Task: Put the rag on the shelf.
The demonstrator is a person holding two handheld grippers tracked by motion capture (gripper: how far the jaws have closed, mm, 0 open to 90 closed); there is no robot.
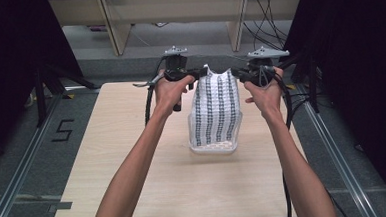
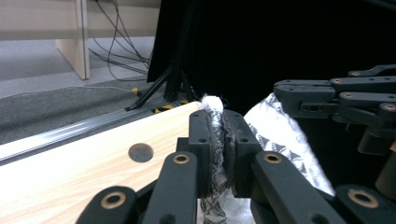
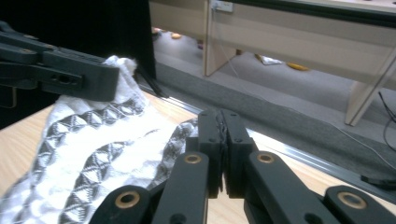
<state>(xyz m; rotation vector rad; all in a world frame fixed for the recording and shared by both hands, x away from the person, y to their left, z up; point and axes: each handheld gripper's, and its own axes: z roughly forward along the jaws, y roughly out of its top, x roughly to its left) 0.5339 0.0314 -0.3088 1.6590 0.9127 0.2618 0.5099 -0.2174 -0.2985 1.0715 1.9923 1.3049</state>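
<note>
A white cloth with dark patterned stripes (image 1: 215, 112) hangs above the wooden table (image 1: 133, 161), its lower edge resting folded on the tabletop. My left gripper (image 1: 199, 73) is shut on the cloth's upper left corner; in the left gripper view the cloth (image 2: 217, 140) is pinched between the black jaws of that gripper (image 2: 218, 135). My right gripper (image 1: 235, 73) is shut on the upper right corner; in the right gripper view its jaws meet on a thin edge of the cloth (image 3: 116, 140) at the gripper (image 3: 223, 140). The other gripper (image 3: 56, 70) holds the far corner there.
Wooden furniture legs (image 1: 114, 27) and cables (image 1: 263, 14) stand on the floor beyond the table. Black tripod legs (image 1: 49, 81) flank the table, with metal floor rails (image 1: 14, 183) on both sides. A round hole (image 2: 140, 152) sits in the tabletop near its edge.
</note>
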